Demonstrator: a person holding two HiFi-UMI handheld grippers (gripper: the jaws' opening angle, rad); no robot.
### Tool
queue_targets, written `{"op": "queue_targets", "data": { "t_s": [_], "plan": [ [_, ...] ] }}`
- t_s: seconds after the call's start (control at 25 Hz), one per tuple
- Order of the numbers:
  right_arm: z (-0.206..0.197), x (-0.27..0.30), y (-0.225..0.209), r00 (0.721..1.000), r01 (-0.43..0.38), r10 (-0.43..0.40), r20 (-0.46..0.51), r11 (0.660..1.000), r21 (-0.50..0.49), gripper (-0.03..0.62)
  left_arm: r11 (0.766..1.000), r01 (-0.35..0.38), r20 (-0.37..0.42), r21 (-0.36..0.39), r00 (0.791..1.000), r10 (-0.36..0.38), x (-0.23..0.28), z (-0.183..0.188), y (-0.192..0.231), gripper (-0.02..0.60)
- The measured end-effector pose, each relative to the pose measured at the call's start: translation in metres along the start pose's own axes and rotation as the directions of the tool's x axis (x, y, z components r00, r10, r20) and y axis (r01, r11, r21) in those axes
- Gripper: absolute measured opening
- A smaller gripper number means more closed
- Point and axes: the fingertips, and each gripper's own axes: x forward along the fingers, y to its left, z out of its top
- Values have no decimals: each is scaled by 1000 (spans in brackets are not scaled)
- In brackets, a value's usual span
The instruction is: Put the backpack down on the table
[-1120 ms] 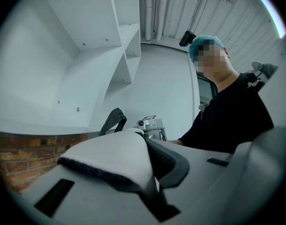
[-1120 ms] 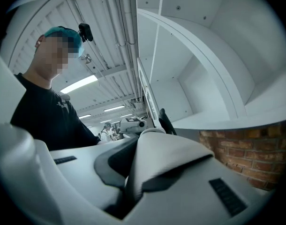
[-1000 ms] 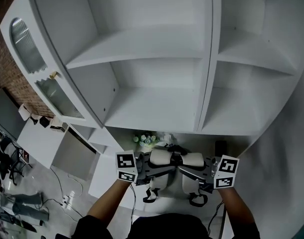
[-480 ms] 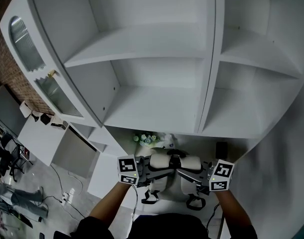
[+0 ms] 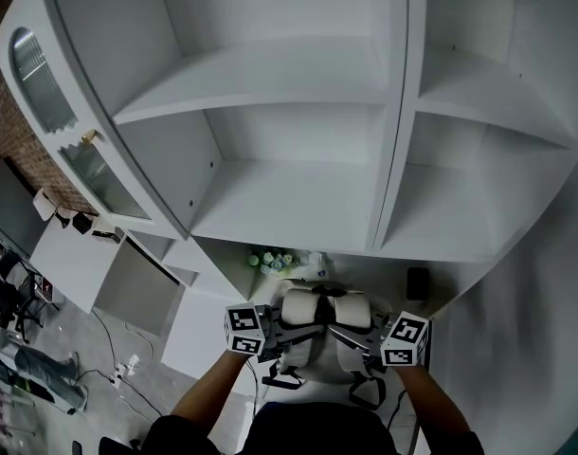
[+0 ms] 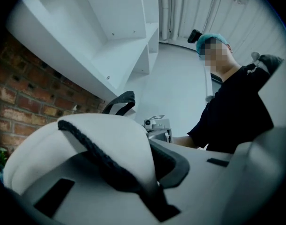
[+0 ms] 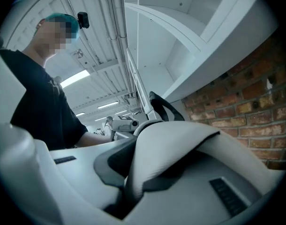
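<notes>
In the head view a white backpack (image 5: 319, 341) with black trim hangs between my two grippers, over a white table (image 5: 202, 335) below the shelves. My left gripper (image 5: 291, 328) is shut on its left padded shoulder strap (image 5: 298, 305). My right gripper (image 5: 353, 336) grips the right strap (image 5: 351, 311); its jaws are starting to open with the strap still pinched. In the left gripper view the white strap (image 6: 94, 146) fills the jaws of the left gripper (image 6: 150, 193). The right gripper view shows the other strap (image 7: 178, 149) in the right gripper (image 7: 122, 198), and the black carry handle (image 7: 164, 108) behind.
A tall white shelf unit (image 5: 298, 197) with empty compartments rises behind the table. A small bunch of flowers (image 5: 270, 261) and a black object (image 5: 417, 281) sit at the back. A brick wall (image 6: 35, 93) lies beyond. A white side cabinet (image 5: 85, 259) stands at the left.
Both grippers have sunk with the backpack and drawn a little closer together. The backpack hangs lower against the table than before.
</notes>
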Motion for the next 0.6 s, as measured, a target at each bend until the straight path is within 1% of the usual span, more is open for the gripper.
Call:
{"op": "queue_targets", "data": {
  "t_s": [0.16,0.48,0.6],
  "plan": [
    [-10,1,-9,1000,12,-12,12,1000,25,44,999,-9,15,-35,1000,10,0,-10,9,41],
    [-38,3,-26,1000,26,-25,-10,993,119,45,995,-8,-11,-98,1000,7,1,-38,25,41],
    [-47,3,-32,999,36,-35,-10,990,140,45,992,-10,-1,-129,1000,10,1,-47,32,41]
  ]
}}
